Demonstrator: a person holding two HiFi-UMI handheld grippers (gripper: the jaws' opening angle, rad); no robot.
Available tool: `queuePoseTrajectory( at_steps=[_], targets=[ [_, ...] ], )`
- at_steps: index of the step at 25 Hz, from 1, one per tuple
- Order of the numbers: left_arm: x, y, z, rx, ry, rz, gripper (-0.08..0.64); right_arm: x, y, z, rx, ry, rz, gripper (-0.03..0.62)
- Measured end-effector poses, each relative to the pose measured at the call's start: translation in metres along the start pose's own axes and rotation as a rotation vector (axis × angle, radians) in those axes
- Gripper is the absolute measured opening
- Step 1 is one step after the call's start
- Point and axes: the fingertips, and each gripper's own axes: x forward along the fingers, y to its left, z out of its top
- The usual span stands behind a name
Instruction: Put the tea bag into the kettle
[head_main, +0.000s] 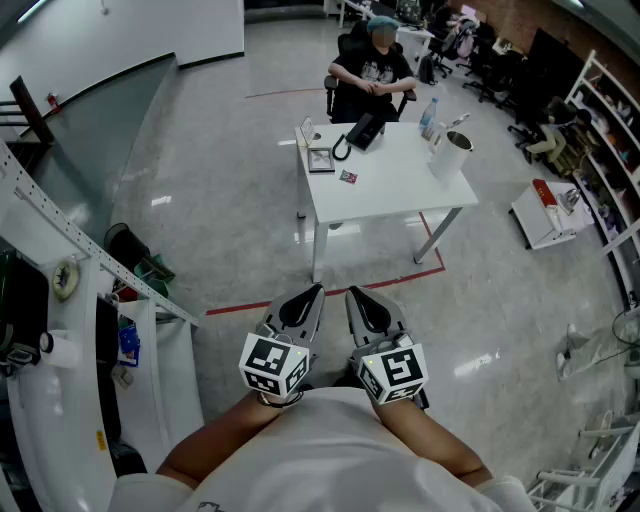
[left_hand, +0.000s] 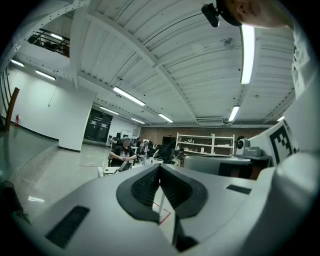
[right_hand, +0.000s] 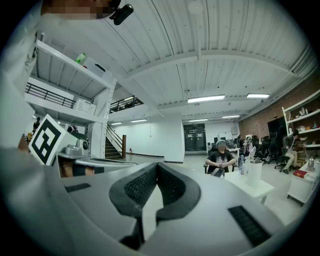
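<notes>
A white table (head_main: 400, 190) stands some way ahead across the floor. On its right end is a white kettle (head_main: 453, 154), which the right gripper view also shows (right_hand: 254, 172). A small dark tea bag (head_main: 348, 177) lies near the table's left front. My left gripper (head_main: 317, 290) and right gripper (head_main: 352, 293) are held side by side close to my body, pointing level at the table and far short of it. Both are shut with nothing between the pads, as the left gripper view (left_hand: 159, 166) and the right gripper view (right_hand: 157, 165) show.
A person (head_main: 372, 68) sits behind the table. On it also lie a framed card (head_main: 320, 158), a black device (head_main: 362, 131) and a water bottle (head_main: 430, 114). A white rack with clutter (head_main: 60, 300) is at my left, and shelves (head_main: 610, 130) and a low cabinet (head_main: 545, 215) at the right.
</notes>
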Motion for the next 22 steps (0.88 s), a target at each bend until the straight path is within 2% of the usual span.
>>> queuePoseTrajectory(
  at_steps=[12, 22],
  targets=[
    [0.042, 0.0, -0.004, 0.005, 0.01, 0.011, 0.009, 0.009, -0.044, -0.007, 0.02, 0.0, 0.015, 0.012],
    [0.129, 0.003, -0.01, 0.009, 0.023, 0.039, 0.009, 0.04, -0.125, -0.016, 0.043, 0.018, 0.099, 0.012]
  ],
)
